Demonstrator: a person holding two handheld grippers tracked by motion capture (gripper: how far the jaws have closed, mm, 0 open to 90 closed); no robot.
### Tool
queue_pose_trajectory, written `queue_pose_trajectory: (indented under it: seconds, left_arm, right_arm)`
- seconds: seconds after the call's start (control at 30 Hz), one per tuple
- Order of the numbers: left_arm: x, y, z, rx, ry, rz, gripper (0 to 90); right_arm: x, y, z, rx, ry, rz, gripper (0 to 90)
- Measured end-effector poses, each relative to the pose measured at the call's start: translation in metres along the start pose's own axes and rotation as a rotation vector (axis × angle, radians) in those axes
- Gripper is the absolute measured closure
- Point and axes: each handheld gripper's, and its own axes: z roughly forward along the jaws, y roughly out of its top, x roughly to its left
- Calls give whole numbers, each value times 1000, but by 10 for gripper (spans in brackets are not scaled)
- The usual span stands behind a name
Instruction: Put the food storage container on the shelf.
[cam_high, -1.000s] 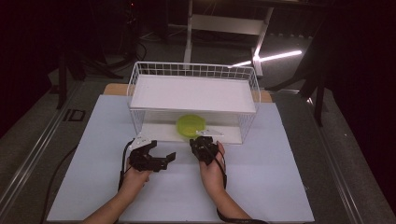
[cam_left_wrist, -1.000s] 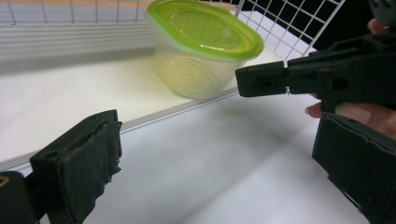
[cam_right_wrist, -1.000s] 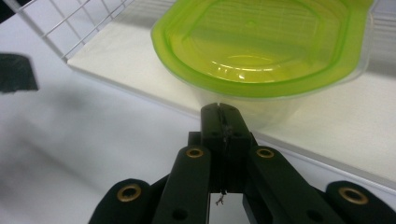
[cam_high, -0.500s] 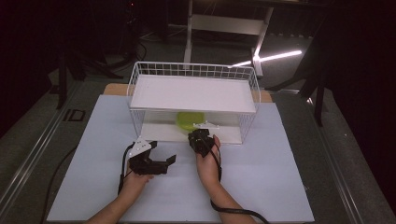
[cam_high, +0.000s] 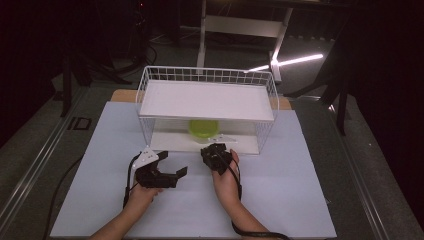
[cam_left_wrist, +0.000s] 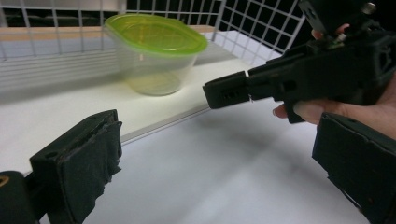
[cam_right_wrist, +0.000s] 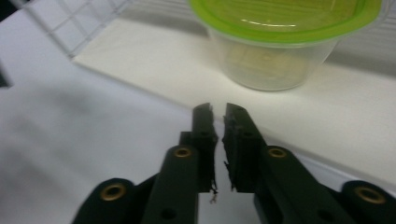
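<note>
A clear plastic tub with a green lid (cam_high: 203, 127) (cam_left_wrist: 156, 46) (cam_right_wrist: 280, 37) stands upright on the lower shelf board (cam_high: 170, 142) of a white wire rack (cam_high: 206, 75). My right gripper (cam_high: 216, 150) (cam_right_wrist: 218, 112) points at the tub from just in front of the shelf edge, a short way off it. Its jaws have just been opening and stand a narrow gap apart with nothing between them. To its left, my left gripper (cam_high: 172, 163) (cam_left_wrist: 224, 163) rests over the white table, jaws wide open and empty. The right gripper (cam_left_wrist: 299, 79) also crosses the left gripper view.
The rack's upper shelf (cam_high: 206, 100) overhangs the tub, leaving a low opening at the front. Wire mesh walls (cam_left_wrist: 261, 28) close the rack's sides and back. The white table sheet (cam_high: 280, 190) spreads around both hands. Dark floor and stands lie beyond.
My right gripper has edged a little forward toward the rack's open front. The left gripper has stayed about where it was.
</note>
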Motion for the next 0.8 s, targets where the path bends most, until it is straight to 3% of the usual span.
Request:
queue_pose_trajectory:
  seconds: [0.17,0.27,0.5,0.57,0.63,0.8]
  left_arm:
    - [-6,4,-5,-3,-23,34,23]
    - [-11,7,-9,-7,-36,58,23]
    - [-13,13,-16,-19,-55,62,23]
    - [-13,14,-17,-21,-57,61,23]
    - [-12,16,-19,-22,-63,65,23]
    - [-13,16,-23,-21,-68,71,23]
  right_arm:
    - [4,-4,-17,-21,24,-17,714]
    - [6,-6,-28,-50,37,-20,562]
    - [2,-4,-48,-134,73,-5,175]
    - [0,-4,-50,-128,93,-13,139]
    - [-1,-7,-51,-132,70,-49,140]
    - [-5,-12,-57,-130,80,-46,143]
